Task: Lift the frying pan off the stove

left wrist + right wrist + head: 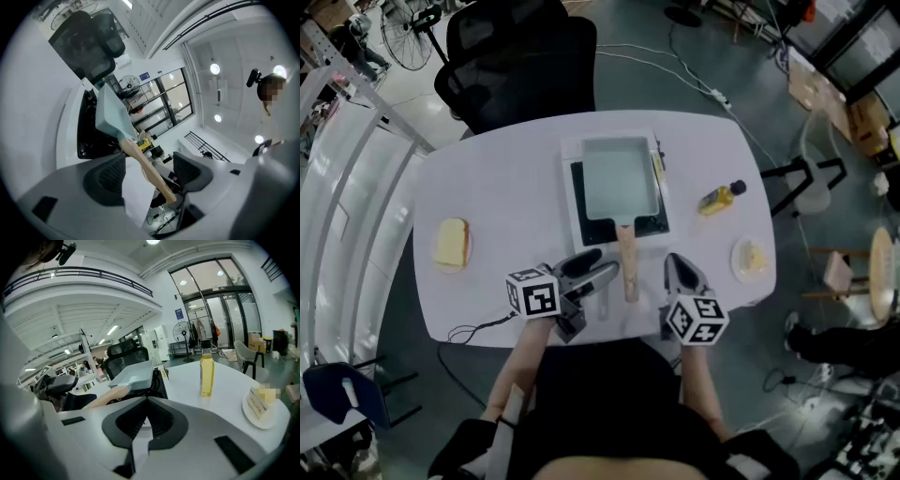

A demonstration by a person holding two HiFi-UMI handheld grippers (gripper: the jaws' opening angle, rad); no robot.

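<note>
frying pan point(619, 178) sits on the black stove point(578, 192) mid tabletop point(506, 178), wooden handle point(627, 262) pointing at the person. left gripper point(598, 269) is just left of the handle, fingers spread. in the left gripper view the handle runs across the gap, not pinched. right gripper point(679, 269) is just right of the handle, fingers pressed together, nothing between them. tabletop is white with rounded corners: oil bottle point(722, 197) right of the stove, sandwich point(451, 244) far left, plate point(752, 258) near the right edge. black office chair point(520, 56) at the far side. grey floor point(694, 66) with cables. tall glass doors point(220, 296) behind.
</note>
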